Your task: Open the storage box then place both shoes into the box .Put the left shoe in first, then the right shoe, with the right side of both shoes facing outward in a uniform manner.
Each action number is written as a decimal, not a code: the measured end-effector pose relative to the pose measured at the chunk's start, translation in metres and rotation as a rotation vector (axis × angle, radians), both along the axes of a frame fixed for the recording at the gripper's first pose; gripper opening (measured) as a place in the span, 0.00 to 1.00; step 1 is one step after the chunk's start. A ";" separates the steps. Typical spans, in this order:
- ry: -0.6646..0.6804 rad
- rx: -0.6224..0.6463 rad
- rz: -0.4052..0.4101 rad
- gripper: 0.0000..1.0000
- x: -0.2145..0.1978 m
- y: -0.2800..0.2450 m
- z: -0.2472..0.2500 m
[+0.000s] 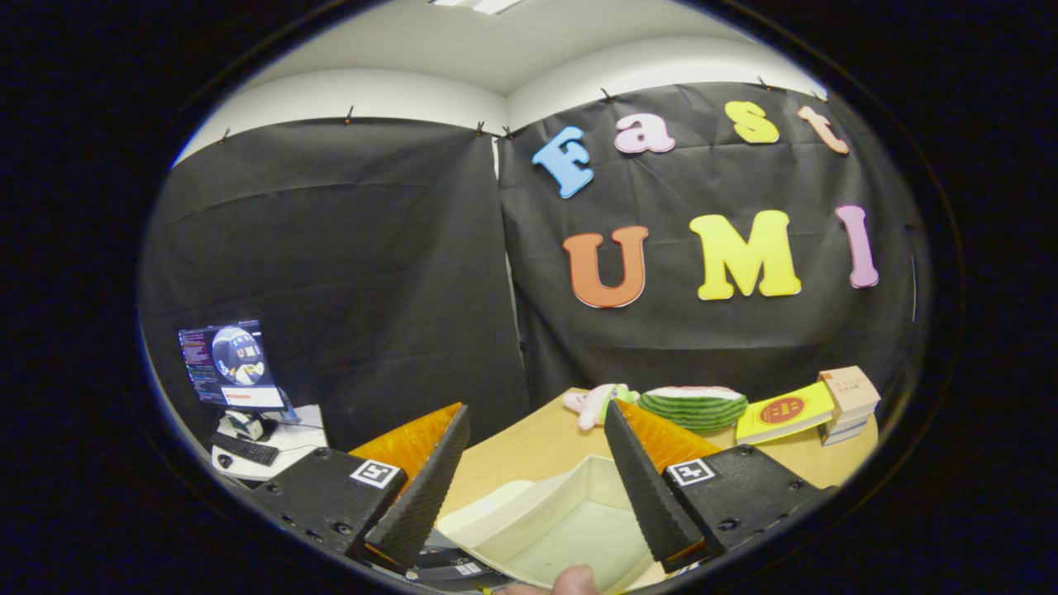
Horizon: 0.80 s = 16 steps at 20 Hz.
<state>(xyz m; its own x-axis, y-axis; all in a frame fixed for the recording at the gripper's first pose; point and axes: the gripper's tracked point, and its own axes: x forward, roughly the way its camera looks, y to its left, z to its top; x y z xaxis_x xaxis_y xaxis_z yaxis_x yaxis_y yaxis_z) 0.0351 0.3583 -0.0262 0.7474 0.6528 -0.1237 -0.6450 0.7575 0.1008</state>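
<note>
The gripper point(537, 450) hangs wide and empty above the storage box point(562, 521) on the table point(529, 446), apparently opened, so fetching the left shoe seems next.

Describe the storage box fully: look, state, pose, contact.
The storage box is cream-white, plastic-looking, with smooth walls and a paler floor. It stands open and looks empty, on the wooden table. It lies between and just beyond the open claw fingers, which do not touch it. Its near edge is hidden behind a fingertip.
</note>
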 end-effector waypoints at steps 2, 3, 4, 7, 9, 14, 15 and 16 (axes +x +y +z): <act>-0.014 -0.011 -0.064 1.00 0.003 -0.034 -0.002; -0.016 -0.015 -0.094 1.00 0.005 -0.049 -0.002; -0.017 -0.015 -0.115 1.00 0.006 -0.061 -0.001; -0.032 -0.026 -0.189 1.00 0.007 -0.105 0.001; -0.035 -0.052 -0.242 1.00 0.006 -0.138 -0.003; 0.005 -0.143 -0.331 1.00 0.007 -0.202 -0.024; 0.017 -0.169 -0.342 1.00 0.010 -0.211 -0.031; 0.038 -0.189 -0.349 1.00 0.011 -0.218 -0.039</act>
